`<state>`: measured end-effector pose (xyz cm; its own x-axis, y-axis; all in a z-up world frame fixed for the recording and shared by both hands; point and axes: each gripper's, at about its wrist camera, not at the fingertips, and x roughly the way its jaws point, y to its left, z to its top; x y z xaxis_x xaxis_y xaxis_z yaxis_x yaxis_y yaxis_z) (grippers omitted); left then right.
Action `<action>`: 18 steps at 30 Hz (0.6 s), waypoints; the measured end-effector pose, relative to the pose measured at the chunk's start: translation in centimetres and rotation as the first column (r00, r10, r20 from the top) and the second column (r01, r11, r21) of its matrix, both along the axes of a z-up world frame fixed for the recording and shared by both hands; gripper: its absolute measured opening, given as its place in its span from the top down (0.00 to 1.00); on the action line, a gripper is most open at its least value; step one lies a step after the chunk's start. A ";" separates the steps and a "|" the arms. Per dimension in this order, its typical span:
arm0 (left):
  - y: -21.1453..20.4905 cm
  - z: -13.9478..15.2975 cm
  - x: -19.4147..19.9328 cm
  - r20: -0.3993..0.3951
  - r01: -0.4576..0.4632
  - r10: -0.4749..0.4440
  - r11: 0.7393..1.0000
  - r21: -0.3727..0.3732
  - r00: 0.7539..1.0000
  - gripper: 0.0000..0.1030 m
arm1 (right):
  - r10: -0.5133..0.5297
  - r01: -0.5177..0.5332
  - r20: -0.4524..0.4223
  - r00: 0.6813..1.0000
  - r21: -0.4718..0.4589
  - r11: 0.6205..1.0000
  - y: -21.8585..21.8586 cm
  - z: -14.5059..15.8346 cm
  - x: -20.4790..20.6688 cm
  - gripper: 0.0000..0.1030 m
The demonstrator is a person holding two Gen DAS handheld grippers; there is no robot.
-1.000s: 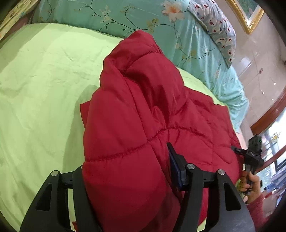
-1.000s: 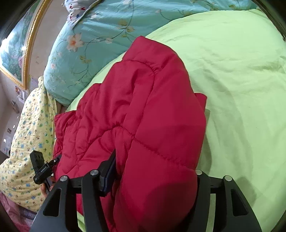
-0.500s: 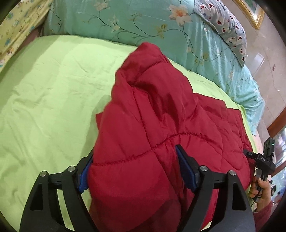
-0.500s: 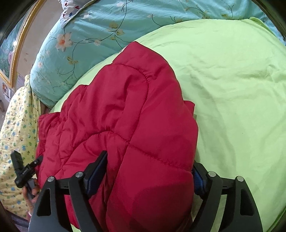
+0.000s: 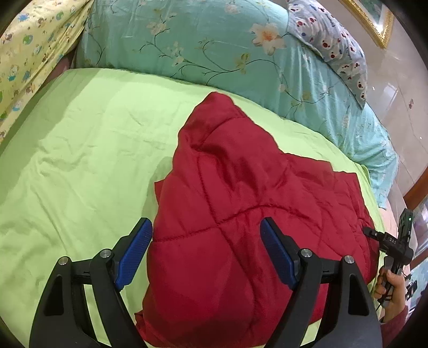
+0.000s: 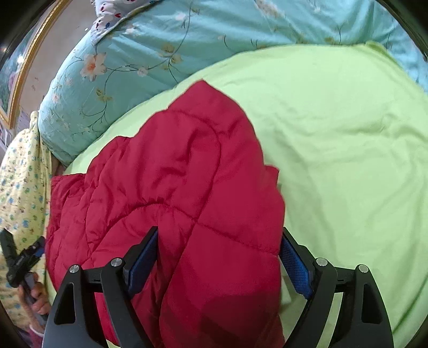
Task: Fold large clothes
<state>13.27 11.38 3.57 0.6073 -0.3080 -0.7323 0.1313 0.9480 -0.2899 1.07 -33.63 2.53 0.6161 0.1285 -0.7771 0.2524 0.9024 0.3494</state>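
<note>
A red quilted padded jacket (image 5: 240, 214) lies folded over itself on the light green sheet (image 5: 80, 160); it also shows in the right wrist view (image 6: 174, 187). My left gripper (image 5: 206, 251) is open, its blue-padded fingers (image 5: 135, 251) spread wide over the jacket's near edge, which lies loose between them. My right gripper (image 6: 219, 257) is open too, its fingers (image 6: 294, 262) spread to either side of the jacket's near fold. Each gripper shows at the edge of the other's view, held in a hand.
A teal floral duvet (image 5: 214, 48) is bunched along the far side of the bed, with a spotted pillow (image 5: 337, 48) on it. A yellow patterned cloth (image 5: 24, 53) lies at one side. A gold picture frame (image 5: 374, 24) hangs on the wall.
Both grippers have opened and let go of the jacket, then drawn back. The jacket has dropped flatter onto the sheet.
</note>
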 end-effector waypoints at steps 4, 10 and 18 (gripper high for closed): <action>-0.9 0.6 -0.7 0.018 0.015 -0.016 1.000 0.027 1.000 0.19 | -0.009 0.010 0.019 1.000 -0.051 0.999 0.4 1.4 -0.5 0.16; -2.9 0.8 -1.9 0.026 0.048 -0.050 0.997 0.061 0.998 0.19 | -0.020 0.024 0.066 0.998 -0.066 0.998 0.7 3.1 -1.6 0.16; -6.0 1.0 -3.9 0.024 0.149 -0.150 0.988 0.039 0.988 0.19 | 0.045 -0.038 0.087 0.995 -0.086 0.996 3.5 4.3 -2.0 0.16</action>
